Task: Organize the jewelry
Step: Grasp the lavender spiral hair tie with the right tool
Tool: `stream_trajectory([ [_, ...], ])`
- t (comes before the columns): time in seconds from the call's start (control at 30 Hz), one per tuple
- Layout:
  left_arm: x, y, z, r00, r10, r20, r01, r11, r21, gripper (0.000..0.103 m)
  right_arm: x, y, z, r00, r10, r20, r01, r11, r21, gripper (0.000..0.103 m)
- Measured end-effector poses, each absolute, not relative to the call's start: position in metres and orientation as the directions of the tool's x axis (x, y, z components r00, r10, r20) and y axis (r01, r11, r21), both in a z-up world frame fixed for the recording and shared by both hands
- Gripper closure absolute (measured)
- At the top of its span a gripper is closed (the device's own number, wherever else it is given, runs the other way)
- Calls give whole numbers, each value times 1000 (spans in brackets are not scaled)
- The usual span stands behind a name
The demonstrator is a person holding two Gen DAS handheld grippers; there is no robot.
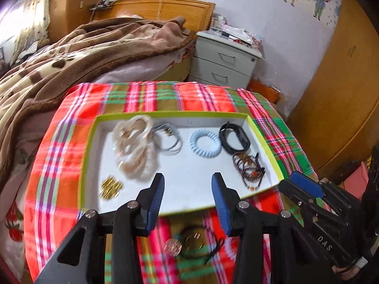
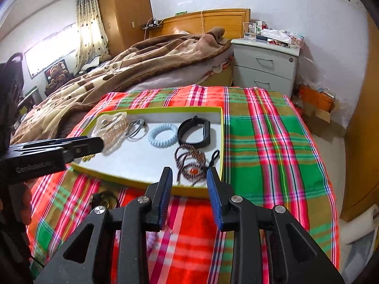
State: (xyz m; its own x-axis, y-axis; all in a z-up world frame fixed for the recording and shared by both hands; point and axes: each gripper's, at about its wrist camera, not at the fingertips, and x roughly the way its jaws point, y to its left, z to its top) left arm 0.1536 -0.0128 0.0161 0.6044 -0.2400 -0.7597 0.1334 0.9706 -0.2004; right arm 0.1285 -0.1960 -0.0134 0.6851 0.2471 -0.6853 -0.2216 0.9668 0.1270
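While both claws, left claw (image 1: 188, 181) and right claw (image 2: 189, 176), gape empty, plaid-clothed surface (image 2: 272, 142), green-rimmed tray (image 1: 165, 113), coiled blue hair tie (image 1: 205, 144), black wristband (image 2: 195, 133), rumpled brown blanket (image 1: 71, 54), grey nightstand (image 2: 267, 66).

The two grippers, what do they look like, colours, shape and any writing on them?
Both are black plastic scissor-style linkages with silver pivot bolts and two blue ribbed pads each. The left gripper shows pale lettering along its body when seen from the right wrist camera. The right gripper carries the white letters DAS on its side in the left wrist view. No cables show.
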Motion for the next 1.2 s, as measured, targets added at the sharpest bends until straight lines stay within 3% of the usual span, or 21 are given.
stream_trajectory([
  [0.13,132,3,13,614,-241,-752,107,969,-223,59,116,-194,-20,664,268,-698,-236,961,144,65],
  [0.57,89,41,-9,610,-227,-759,35,965,-260,59,92,-180,-50,573,326,-752,-249,943,219,65],
  [1.07,71,53,-25,594,-242,-767,30,960,-280,59,93,-152,-57,562,258,-786,-248,959,138,65],
  [1.1,71,53,-25,594,-243,-767,30,959,-281,59,92,-151,-57,566,249,-786,-247,961,127,66],
  [1.2,71,55,-26,591,-247,-768,28,958,-286,59,91,-149,-57,577,207,-790,-236,968,81,82],
])
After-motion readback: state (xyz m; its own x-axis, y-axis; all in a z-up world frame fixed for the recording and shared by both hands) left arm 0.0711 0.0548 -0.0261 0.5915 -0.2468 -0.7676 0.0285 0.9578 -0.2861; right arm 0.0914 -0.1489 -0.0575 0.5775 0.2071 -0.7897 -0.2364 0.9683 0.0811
